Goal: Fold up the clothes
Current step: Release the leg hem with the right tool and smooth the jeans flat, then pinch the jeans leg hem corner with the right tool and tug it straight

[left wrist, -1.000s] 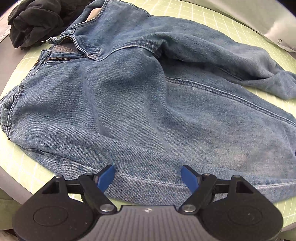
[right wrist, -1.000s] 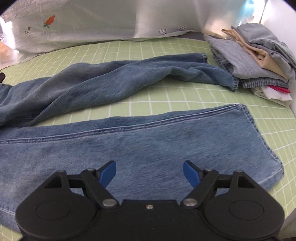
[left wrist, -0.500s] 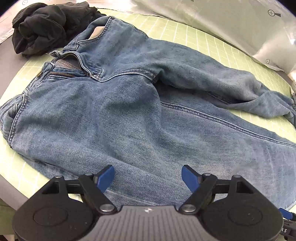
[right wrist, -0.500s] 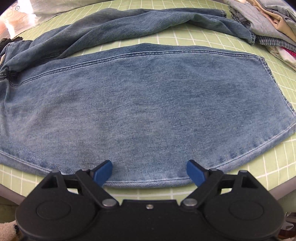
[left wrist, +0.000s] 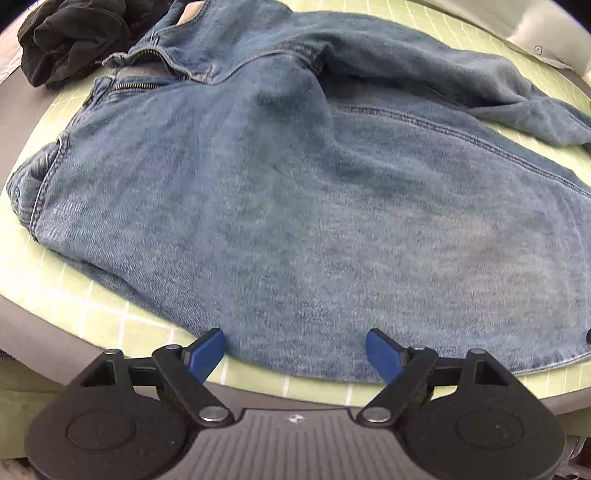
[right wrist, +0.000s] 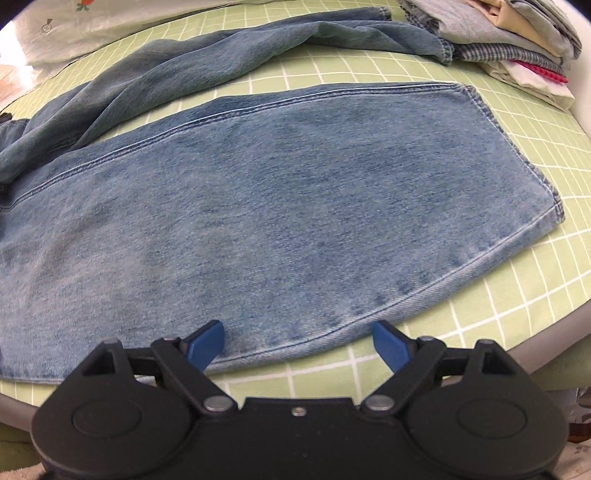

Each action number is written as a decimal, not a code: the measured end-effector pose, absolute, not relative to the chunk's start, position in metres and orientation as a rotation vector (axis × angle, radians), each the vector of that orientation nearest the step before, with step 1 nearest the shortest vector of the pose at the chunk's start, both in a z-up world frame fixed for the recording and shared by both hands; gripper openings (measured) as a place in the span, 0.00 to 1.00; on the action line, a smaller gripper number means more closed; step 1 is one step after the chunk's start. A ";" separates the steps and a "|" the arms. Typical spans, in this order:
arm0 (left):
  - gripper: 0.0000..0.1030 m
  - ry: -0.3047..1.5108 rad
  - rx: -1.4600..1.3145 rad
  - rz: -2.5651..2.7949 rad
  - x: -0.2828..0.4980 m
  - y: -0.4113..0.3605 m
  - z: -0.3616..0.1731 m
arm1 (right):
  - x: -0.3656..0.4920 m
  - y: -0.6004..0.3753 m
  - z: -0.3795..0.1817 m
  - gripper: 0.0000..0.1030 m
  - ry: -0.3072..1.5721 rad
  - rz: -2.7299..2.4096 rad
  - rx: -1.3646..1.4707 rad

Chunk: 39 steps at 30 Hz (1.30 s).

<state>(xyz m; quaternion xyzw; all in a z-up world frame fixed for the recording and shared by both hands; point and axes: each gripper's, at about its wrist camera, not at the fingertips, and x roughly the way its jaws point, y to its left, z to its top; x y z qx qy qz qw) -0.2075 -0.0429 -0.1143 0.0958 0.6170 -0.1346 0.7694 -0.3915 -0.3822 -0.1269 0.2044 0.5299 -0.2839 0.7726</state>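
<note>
A pair of blue jeans lies spread on a green gridded mat, its open zipper and waistband at the upper left. My left gripper is open at the near edge of the thigh part, nothing between its blue fingertips. In the right wrist view the near leg lies flat, with its hem at the right. The far leg is rumpled and runs along the back. Over the near leg's lower seam my right gripper stands open and holds nothing.
A crumpled black garment lies at the mat's far left corner. A stack of folded clothes sits at the far right. White cloth borders the back. The grey table rim runs close under both grippers.
Both grippers have drawn back toward the near edge of the table and dipped lower; the jeans' near seam now lies just in front of the fingertips. Both stay open.
</note>
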 end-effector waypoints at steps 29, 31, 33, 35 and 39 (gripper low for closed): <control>0.85 1.205 0.015 -0.156 -0.222 -0.107 -0.063 | -0.443 -0.615 -0.134 0.70 0.944 -0.805 0.468; 0.85 1.204 0.020 -0.151 -0.227 -0.115 -0.061 | -0.446 -0.622 -0.131 0.54 0.909 -0.794 0.502; 0.85 1.203 0.024 -0.146 -0.231 -0.122 -0.059 | -0.449 -0.624 -0.129 0.18 0.880 -0.778 0.511; 0.85 1.207 0.026 -0.139 -0.233 -0.126 -0.059 | -0.454 -0.625 -0.128 0.14 0.857 -0.771 0.536; 0.85 1.205 0.014 -0.128 -0.235 -0.128 -0.060 | -0.460 -0.621 -0.127 0.13 0.870 -0.801 0.475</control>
